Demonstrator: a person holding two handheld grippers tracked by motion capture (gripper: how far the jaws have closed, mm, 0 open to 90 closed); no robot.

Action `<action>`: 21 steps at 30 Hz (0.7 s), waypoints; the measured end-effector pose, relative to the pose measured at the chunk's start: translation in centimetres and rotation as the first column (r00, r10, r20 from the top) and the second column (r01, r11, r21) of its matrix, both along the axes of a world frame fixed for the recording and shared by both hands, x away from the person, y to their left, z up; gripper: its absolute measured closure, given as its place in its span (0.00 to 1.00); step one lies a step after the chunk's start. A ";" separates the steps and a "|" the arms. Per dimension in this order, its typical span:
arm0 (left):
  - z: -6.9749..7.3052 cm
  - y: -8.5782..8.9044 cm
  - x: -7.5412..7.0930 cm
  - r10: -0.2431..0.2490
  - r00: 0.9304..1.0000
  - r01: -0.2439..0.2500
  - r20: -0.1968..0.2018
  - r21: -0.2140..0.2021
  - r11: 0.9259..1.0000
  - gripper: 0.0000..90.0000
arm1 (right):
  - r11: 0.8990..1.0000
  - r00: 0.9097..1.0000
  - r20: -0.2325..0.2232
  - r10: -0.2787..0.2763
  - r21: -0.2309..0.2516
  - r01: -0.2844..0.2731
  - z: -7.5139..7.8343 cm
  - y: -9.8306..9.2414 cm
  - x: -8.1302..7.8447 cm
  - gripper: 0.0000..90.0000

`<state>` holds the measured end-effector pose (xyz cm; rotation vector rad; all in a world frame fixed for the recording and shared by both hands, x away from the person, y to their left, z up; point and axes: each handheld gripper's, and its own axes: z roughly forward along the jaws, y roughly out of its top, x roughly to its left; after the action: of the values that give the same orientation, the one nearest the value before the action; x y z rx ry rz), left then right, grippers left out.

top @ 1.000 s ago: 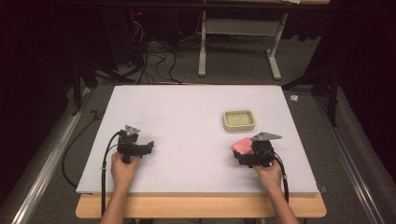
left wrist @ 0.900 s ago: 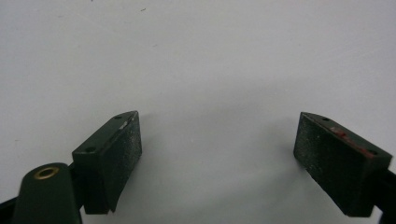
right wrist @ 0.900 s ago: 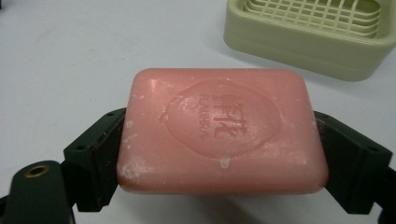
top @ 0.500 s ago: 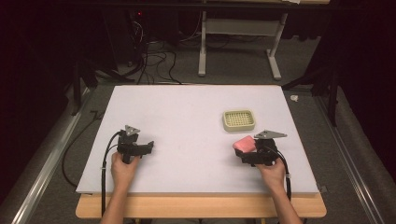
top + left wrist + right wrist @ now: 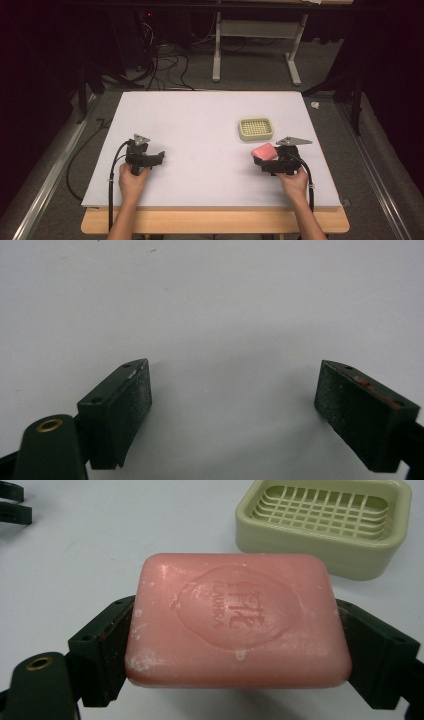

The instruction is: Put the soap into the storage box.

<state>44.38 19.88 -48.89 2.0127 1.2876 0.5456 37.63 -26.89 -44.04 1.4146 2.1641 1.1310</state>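
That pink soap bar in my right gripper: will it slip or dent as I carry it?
The pink soap bar looks rigid and dry, with chalky flecks, so probably grippy. The right gripper clamps only its short ends; its rounded edges might let it pivot. Its embossed face suggests hard squeezing could mark it.

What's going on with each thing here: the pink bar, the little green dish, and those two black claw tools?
Pink soap bar: clamped flat between the right gripper's jaws, stamped face up.
Soap dish: empty, upright on the table, apart from the soap.
Right gripper: shut on the soap bar.
Left gripper: open, jaws wide apart, nothing between them.
Table: white top.
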 end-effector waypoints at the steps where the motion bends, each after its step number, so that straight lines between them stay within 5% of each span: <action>1: 0.0 0.0 0.0 0.000 1.000 0.000 0.000 0.000 1.000 0.17 | 1.000 1.000 -0.003 -0.001 0.000 0.001 0.1 0.0 0.0 0.15; 21: 0.0 0.0 0.0 0.000 1.000 0.000 0.000 0.000 1.000 0.17 | 1.000 1.000 -0.006 -0.023 0.000 0.023 1.5 -0.5 1.4 0.15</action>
<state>44.38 19.88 -48.89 2.0130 1.2874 0.5460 39.02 -27.34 -42.50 1.4408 2.1459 1.1204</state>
